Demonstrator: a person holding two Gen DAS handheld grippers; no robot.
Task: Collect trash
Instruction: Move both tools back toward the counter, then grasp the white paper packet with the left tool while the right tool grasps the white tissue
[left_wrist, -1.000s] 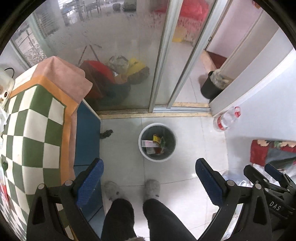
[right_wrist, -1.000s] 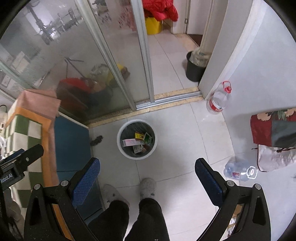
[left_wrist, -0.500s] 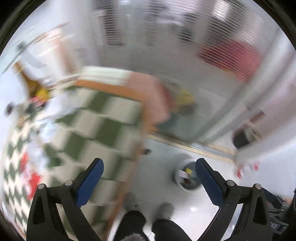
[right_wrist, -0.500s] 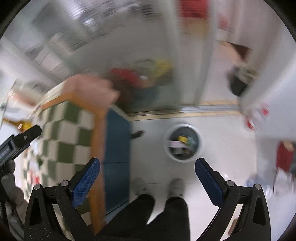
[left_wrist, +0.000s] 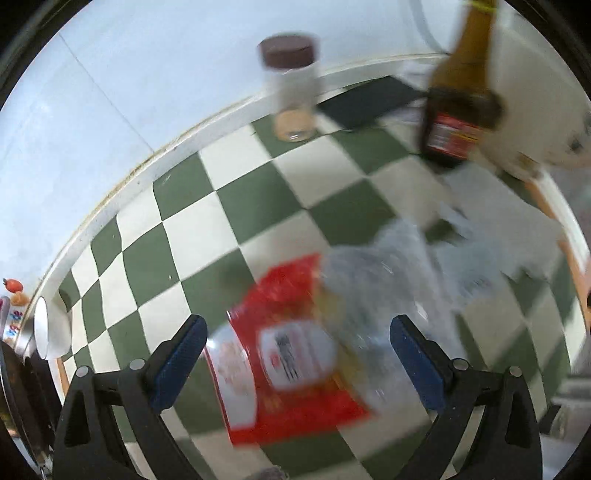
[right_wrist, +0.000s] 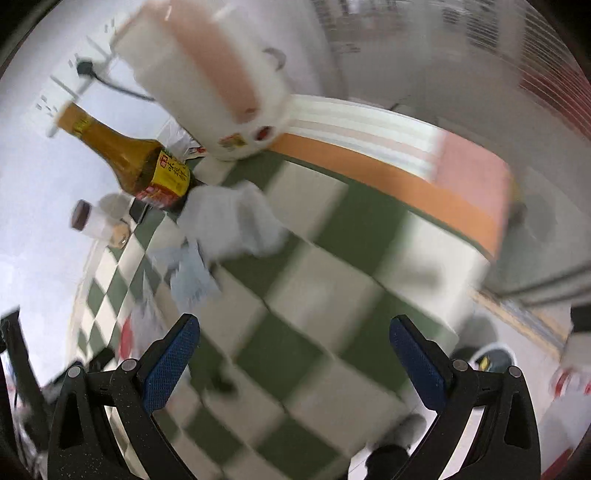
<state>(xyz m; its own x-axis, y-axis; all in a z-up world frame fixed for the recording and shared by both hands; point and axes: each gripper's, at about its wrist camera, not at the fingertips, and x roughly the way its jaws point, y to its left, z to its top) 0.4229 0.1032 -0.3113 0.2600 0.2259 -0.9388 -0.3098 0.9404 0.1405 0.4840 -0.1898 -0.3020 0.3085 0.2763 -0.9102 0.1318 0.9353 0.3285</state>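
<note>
Both claws spread wide over the checkered table (left_wrist: 229, 206).
The left gripper (left_wrist: 297, 349) hovered empty above a red wrapper (left_wrist: 295, 354) and clear plastic (left_wrist: 384, 280) mid-table; the right gripper (right_wrist: 293, 350) held nothing, crumpled tissue (right_wrist: 236, 221) near the far edge.

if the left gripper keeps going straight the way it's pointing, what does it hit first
Most likely the red snack packet lying on the checkered tablecloth: it fills the gap between the open left gripper jaws. The crumpled clear plastic lies just beyond. Blur makes depth uncertain.
</note>
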